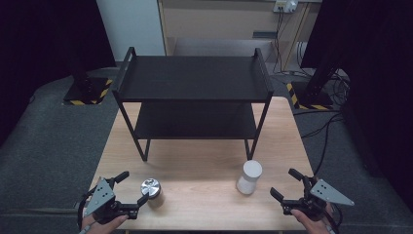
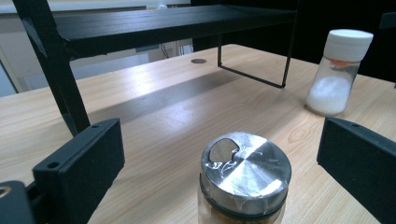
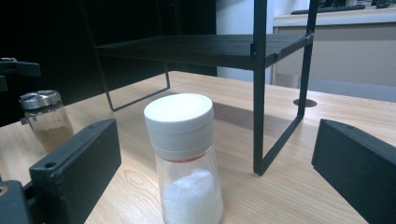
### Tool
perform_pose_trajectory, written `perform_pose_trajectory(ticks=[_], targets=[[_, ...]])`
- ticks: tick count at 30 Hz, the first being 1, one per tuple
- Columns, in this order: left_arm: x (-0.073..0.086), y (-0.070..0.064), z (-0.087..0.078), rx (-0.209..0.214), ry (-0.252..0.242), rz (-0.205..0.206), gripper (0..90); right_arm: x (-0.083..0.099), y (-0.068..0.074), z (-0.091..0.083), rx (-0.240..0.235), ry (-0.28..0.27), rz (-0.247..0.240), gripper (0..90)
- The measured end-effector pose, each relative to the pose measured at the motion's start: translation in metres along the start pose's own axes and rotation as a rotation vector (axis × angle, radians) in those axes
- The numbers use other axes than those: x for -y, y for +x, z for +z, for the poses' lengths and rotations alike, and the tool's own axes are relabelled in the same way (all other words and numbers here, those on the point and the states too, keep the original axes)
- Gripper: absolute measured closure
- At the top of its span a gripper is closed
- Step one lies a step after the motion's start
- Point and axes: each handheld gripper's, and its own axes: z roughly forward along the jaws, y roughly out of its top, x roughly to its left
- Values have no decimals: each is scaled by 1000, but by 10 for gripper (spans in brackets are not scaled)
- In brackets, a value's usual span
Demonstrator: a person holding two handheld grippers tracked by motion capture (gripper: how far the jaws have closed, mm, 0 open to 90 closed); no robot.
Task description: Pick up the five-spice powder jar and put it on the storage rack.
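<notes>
A glass spice jar with a shiny metal lid (image 1: 151, 188) (image 2: 244, 173), brown powder inside, stands near the table's front left. My left gripper (image 1: 134, 186) (image 2: 223, 140) is open around it, with a jaw on either side and a gap to each. A second jar with a white cap (image 1: 251, 176) (image 3: 185, 154), holding white powder, stands at the front right. It also shows in the left gripper view as the white-capped jar (image 2: 337, 70). My right gripper (image 1: 283, 182) (image 3: 217, 149) is open just short of that jar, nothing between its jaws.
A black two-tier shelf rack (image 1: 195, 78) stands on the back half of the wooden table (image 1: 204, 161), both tiers bare. Its front legs (image 1: 144, 148) come down just beyond the jars. Cables and black stands lie on the floor past the table's far edge.
</notes>
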Motion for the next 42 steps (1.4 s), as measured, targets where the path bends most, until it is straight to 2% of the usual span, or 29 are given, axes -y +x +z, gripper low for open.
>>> perform_pose_trajectory(ticks=[16, 26, 42], targets=[[3, -2, 10, 29, 38, 6, 0, 2, 0, 2, -2, 8, 8, 18], [7, -4, 24, 45, 94, 17, 0, 4, -1, 1, 3, 13, 11, 17], [14, -3, 42, 54, 162, 9, 6, 5, -2, -2, 7, 12, 20, 18]])
